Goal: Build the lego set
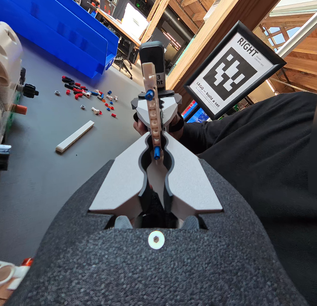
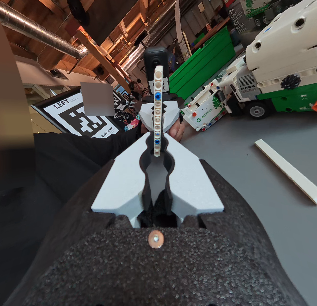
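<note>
A long white beam (image 1: pixel 151 109) with holes and blue pins (image 1: pixel 148 94) stands upright above the grey table, between my two grippers, which face each other. My left gripper (image 1: pixel 156 138) is shut on its lower end, next to another blue pin (image 1: pixel 156 152). My right gripper (image 2: pixel 157 138) is shut on the same beam (image 2: pixel 158 109), whose holes face that camera. Each gripper also shows behind the beam in the other's view: the right gripper (image 1: pixel 155 112) and the left gripper (image 2: pixel 159 116), each held by a hand.
A flat white strip (image 1: pixel 75 136) lies on the table, also in the right wrist view (image 2: pixel 286 170). There are loose small pieces (image 1: pixel 89 93), blue bins (image 1: pixel 60 32), the white-and-green truck model (image 2: pixel 274 71), a white panel assembly (image 2: pixel 204 112), a green bin (image 2: pixel 202 64) and framed marker signs (image 1: pixel 235 69). Less than 4 cm separates the two grippers' tips.
</note>
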The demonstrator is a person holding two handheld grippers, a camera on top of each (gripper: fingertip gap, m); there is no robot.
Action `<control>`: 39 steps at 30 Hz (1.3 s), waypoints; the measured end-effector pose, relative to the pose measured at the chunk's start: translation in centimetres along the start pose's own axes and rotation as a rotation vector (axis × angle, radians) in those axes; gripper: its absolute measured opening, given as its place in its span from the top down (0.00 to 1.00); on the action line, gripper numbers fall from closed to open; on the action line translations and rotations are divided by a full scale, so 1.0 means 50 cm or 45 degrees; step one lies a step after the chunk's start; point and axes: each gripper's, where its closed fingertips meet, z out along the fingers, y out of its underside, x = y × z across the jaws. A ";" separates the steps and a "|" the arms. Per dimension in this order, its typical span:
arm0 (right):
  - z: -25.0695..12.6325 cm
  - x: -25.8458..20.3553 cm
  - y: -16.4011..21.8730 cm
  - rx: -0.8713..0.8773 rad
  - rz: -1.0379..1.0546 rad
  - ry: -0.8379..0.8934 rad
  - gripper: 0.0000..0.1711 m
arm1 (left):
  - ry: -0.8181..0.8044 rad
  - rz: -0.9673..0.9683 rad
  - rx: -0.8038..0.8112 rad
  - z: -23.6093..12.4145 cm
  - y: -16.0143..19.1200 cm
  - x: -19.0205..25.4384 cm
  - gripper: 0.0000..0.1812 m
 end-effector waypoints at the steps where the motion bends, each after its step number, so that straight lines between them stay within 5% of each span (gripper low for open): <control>1: -0.001 -0.002 0.000 0.004 0.009 -0.014 0.97 | 0.009 -0.003 0.001 0.001 0.001 0.001 0.98; 39: -0.009 0.007 -0.007 0.032 0.079 -0.022 0.97 | 0.017 -0.028 -0.048 0.012 0.019 -0.005 0.98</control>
